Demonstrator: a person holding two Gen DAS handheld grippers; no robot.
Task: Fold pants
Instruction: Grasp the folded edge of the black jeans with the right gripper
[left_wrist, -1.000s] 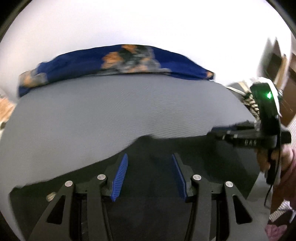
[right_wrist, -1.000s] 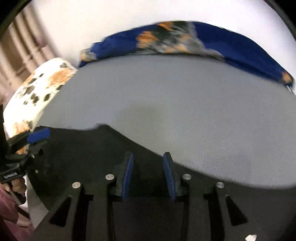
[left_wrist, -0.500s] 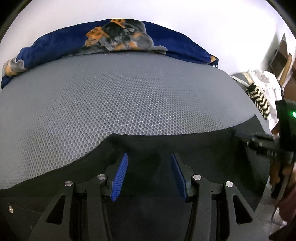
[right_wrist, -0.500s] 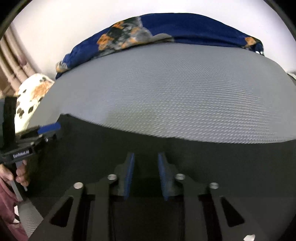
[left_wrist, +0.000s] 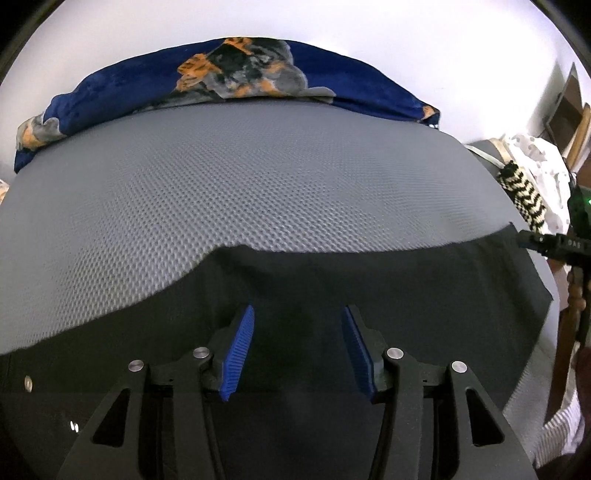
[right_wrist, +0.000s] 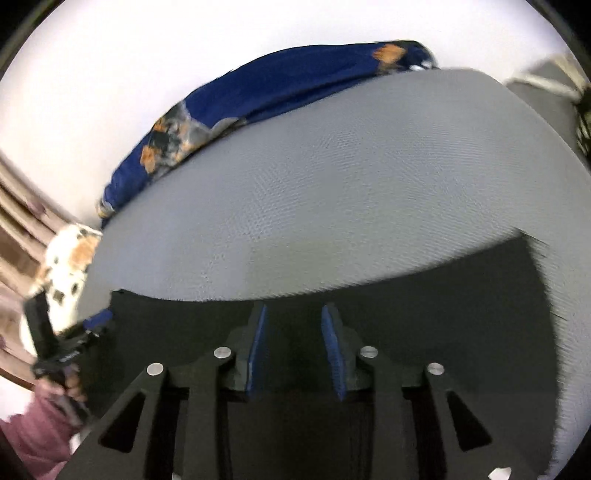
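The black pants (left_wrist: 388, 288) lie flat along the near edge of a grey mesh bed surface (left_wrist: 240, 177); they also show in the right wrist view (right_wrist: 424, 314). My left gripper (left_wrist: 297, 343) is open over the pants, its blue pads apart with dark cloth below them. My right gripper (right_wrist: 293, 343) is open over the pants too, with nothing between its pads. The right gripper shows at the right edge of the left wrist view (left_wrist: 535, 242), at the pants' corner. The left gripper shows at the left of the right wrist view (right_wrist: 92, 325), at the other corner.
A blue blanket with orange and grey print (left_wrist: 236, 81) lies along the far side of the bed against a white wall. A black-and-white zigzag item (left_wrist: 524, 195) and white cloth lie at the right. A spotted cushion (right_wrist: 66, 266) sits at the left.
The pants were carried forward and laid down flat on the bed. The right gripper's jaws have opened wider and it has swung left; the left gripper stays open.
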